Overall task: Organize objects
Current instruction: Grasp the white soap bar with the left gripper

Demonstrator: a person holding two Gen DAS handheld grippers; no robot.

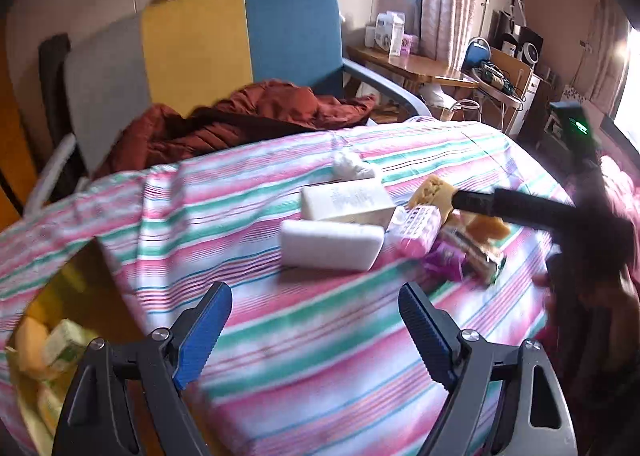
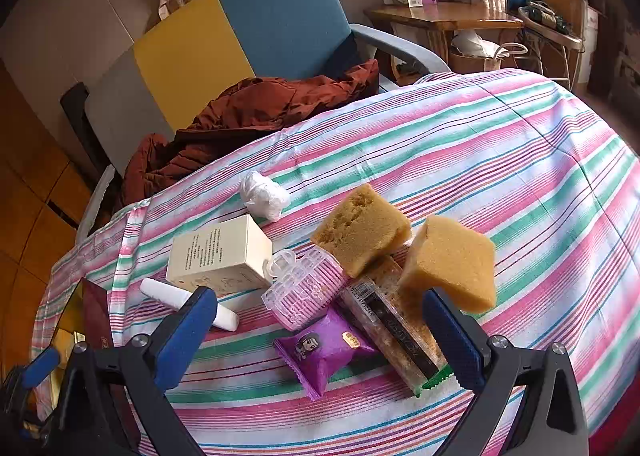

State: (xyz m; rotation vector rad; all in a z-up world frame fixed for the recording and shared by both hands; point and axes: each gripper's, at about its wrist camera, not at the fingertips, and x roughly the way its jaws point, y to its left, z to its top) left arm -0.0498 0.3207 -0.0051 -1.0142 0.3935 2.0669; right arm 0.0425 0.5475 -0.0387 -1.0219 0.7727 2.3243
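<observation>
both grippers, left gripper (image 1: 316,330) and right gripper (image 2: 320,330), hang open and empty over the striped bed (image 2: 500,160). only the right view shows the purple snack packet (image 2: 326,352) beside two yellow sponges (image 2: 362,228); the left shows a white foam block (image 1: 332,246).

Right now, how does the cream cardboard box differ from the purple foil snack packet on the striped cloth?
The cream cardboard box is rigid and squared, with small printed text; the purple foil snack packet is soft, crinkled, with a cartoon face. The box is larger and sits farther from the camera. Both lie untouched on the striped cloth.
</observation>
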